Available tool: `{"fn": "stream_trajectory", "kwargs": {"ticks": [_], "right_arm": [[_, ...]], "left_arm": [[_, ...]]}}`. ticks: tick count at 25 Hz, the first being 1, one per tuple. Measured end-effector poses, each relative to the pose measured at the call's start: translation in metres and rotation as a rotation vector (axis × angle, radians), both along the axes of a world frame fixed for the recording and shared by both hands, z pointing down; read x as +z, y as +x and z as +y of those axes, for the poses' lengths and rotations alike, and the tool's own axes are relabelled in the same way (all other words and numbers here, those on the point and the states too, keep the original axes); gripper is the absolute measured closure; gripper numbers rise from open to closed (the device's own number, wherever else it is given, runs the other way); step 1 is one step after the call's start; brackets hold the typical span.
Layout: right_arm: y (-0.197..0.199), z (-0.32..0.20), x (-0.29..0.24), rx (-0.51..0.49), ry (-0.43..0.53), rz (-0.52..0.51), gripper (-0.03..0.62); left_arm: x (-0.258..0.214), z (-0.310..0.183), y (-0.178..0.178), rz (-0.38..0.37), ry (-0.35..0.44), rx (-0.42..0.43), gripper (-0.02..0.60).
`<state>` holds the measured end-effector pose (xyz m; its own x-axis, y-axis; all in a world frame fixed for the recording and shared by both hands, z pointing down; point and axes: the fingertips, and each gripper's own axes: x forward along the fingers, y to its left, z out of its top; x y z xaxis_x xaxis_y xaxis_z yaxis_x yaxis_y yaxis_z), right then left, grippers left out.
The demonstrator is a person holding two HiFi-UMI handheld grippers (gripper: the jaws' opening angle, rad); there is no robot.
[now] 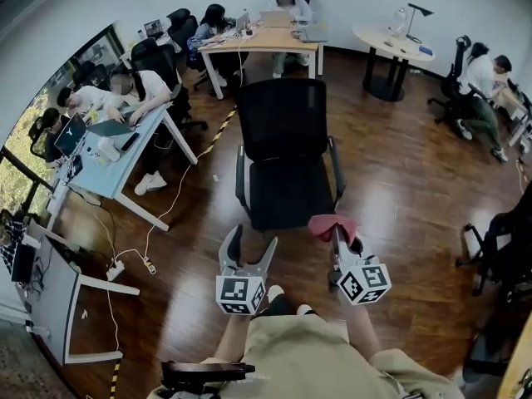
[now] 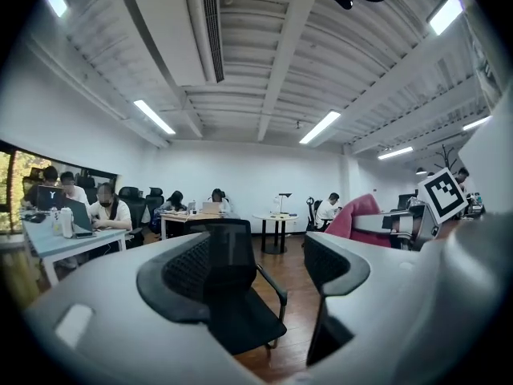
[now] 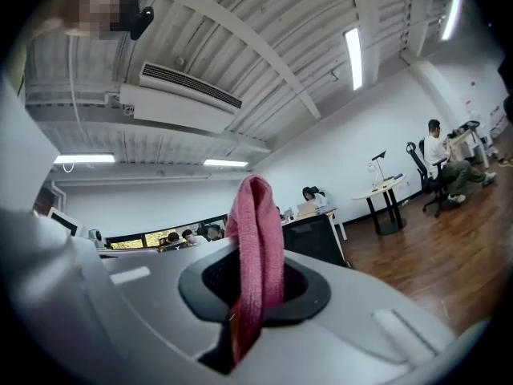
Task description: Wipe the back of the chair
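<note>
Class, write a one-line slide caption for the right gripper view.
Right gripper clamps a pink cloth, black chair beyond.

Head cam looks steeply down at chair (image 1: 287, 152); both claw cams look level across rm at it.

One black office chair (image 1: 287, 152) stands alone mid-floor. Two handheld grippers show at the near edge of the wooden floor (image 1: 399, 189): the left gripper (image 1: 254, 236) and the right gripper (image 1: 339, 233). One pink cloth (image 1: 328, 223). Three rectangular desks: a pale blue desk (image 1: 125, 152), a wooden desk (image 1: 266, 40) and a white desk (image 1: 58, 298). One round table (image 1: 391, 40). Six seated people along the left, far and right edges.
</note>
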<state>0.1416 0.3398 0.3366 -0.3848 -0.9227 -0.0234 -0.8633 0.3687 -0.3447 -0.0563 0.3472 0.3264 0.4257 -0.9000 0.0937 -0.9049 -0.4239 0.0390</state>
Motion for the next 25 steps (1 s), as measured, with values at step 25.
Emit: {"fn": "stream_trajectory", "kwargs": {"ticks": [25], "right_arm": [[-0.111, -0.423, 0.028, -0.081, -0.026, 0.083, 0.582]], "left_arm": [[0.026, -0.431, -0.081, -0.023, 0.023, 0.040, 0.241]]}}
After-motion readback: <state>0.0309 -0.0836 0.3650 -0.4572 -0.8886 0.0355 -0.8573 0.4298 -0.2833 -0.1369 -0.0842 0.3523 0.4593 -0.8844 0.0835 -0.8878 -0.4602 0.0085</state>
